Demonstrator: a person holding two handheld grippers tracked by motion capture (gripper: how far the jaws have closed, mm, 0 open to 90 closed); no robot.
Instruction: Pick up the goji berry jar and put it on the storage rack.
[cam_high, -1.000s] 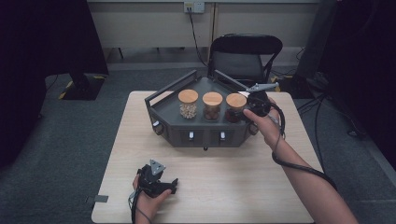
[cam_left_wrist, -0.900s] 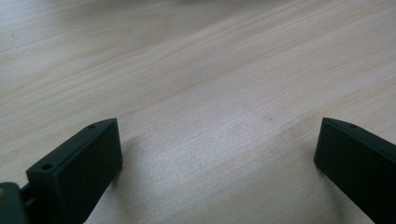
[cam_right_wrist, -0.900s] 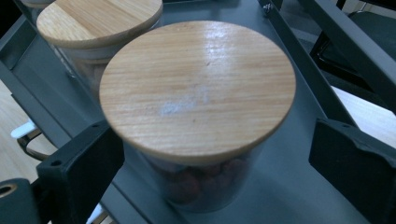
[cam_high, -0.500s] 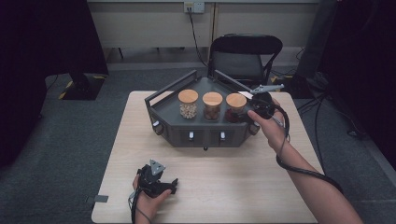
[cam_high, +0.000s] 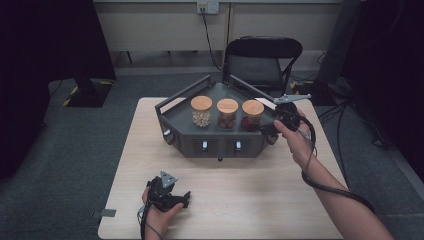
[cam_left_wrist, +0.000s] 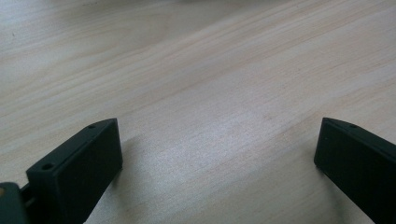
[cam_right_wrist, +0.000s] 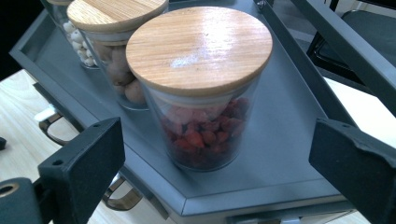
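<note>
A grey six-sided tray (cam_high: 180, 117) stands at the back of the wooden table (cam_high: 250, 190) and holds three glass jars with wooden lids. The left jar (cam_high: 201, 111) has pale contents, the middle jar (cam_high: 227, 114) brown ones, the right jar (cam_high: 252, 115) red ones. My right gripper (cam_high: 265, 129) is open at the tray's right front corner, facing the red jar (cam_right_wrist: 201, 93), which stands between and beyond its jaws without touching them. The left gripper (cam_high: 182, 199) rests open on the table near the front edge, over bare wood (cam_left_wrist: 187, 70).
A black chair (cam_high: 262, 60) stands behind the table. The tray has raised rails (cam_right_wrist: 336, 37) on its sides and small drawer pulls (cam_high: 205, 145) on its front face. The brown jar (cam_right_wrist: 116, 56) stands close beside the red one.
The right gripper has drifted slightly right and toward the near side, backing a little from the red jar. The left gripper has stayed put.
</note>
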